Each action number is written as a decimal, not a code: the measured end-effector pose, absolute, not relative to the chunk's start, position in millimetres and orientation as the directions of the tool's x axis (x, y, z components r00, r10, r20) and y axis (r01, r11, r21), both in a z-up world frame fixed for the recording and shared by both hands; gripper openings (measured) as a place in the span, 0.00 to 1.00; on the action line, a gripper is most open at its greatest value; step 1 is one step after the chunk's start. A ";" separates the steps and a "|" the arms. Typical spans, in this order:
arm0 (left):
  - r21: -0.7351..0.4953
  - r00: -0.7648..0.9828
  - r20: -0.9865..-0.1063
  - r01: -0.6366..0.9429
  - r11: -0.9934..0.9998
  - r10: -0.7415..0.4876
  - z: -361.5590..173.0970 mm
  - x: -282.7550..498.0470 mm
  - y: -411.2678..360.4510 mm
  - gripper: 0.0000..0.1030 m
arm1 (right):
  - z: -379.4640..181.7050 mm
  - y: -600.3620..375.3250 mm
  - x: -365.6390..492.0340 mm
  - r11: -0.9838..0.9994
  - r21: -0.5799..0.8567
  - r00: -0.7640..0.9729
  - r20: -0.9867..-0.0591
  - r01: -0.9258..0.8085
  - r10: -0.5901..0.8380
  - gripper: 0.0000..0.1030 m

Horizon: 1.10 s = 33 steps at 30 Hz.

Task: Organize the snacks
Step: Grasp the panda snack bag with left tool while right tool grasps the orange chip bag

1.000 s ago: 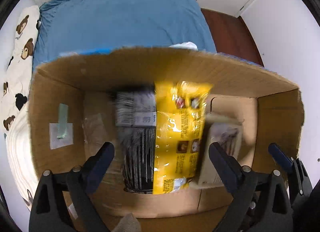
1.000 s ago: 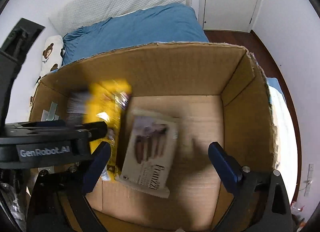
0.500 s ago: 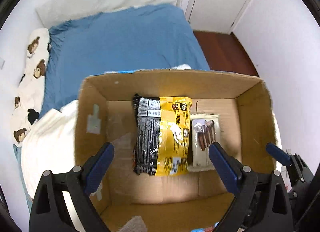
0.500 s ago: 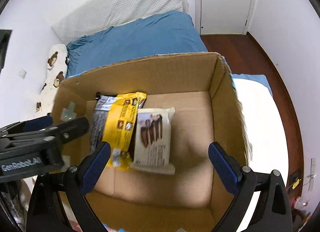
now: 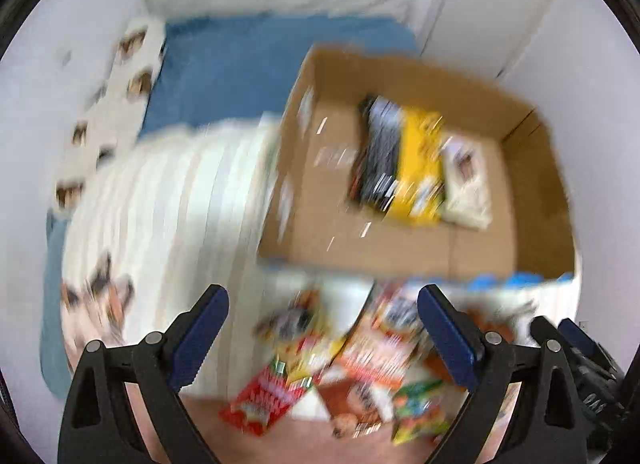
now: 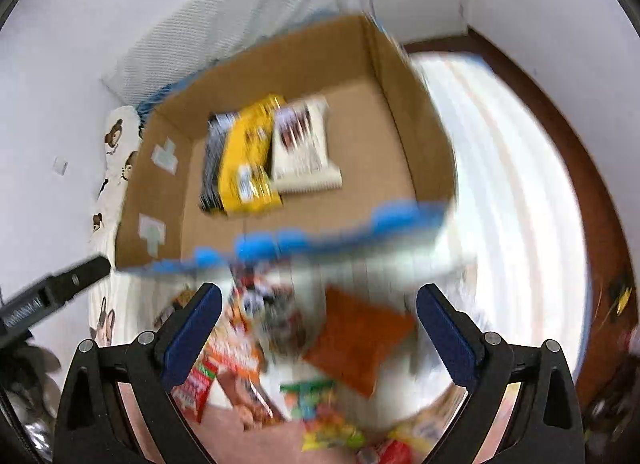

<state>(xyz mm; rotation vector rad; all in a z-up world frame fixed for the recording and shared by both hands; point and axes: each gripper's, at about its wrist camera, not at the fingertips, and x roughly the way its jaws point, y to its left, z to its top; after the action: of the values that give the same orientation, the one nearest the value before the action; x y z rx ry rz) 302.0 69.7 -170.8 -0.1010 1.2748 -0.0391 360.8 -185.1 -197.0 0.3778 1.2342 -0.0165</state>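
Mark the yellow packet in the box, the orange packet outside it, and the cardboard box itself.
yellow packet (image 6: pixel 248 152): right wrist view, middle of its face.
orange packet (image 6: pixel 358 342): right wrist view, centre of its flat face.
cardboard box (image 6: pixel 296 64): right wrist view, bare inner far wall.

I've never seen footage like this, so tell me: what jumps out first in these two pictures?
A big open cardboard box sits on the bed, with a black-and-yellow snack bag and a white biscuit pack lying side by side on its floor. Nearer the cameras, a bright heap of loose snack packets lies in front of the box, framed by each gripper's open blue-tipped fingers.
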 end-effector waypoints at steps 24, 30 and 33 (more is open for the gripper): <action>-0.012 0.112 -0.994 -0.033 0.999 -0.009 -295.4 272.2 74.4 0.67 | -318.2 -161.5 337.7 0.967 0.140 0.062 -0.990 0.211 0.130 0.53; 0.007 0.088 -0.996 0.031 0.999 0.005 -305.7 215.6 73.0 0.67 | -319.4 -148.6 314.8 0.998 0.068 -0.028 -0.997 0.008 0.068 0.53; -0.031 0.055 -0.998 0.006 1.000 -0.031 -317.6 203.5 76.0 0.69 | -320.6 -148.7 310.3 0.997 0.071 -0.020 -0.997 0.021 0.071 0.56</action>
<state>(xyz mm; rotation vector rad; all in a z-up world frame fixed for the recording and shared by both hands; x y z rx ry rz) 203.5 76.0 -317.6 -0.0207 1.5152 -0.0280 310.3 -148.7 -320.6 0.0719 1.5911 0.0399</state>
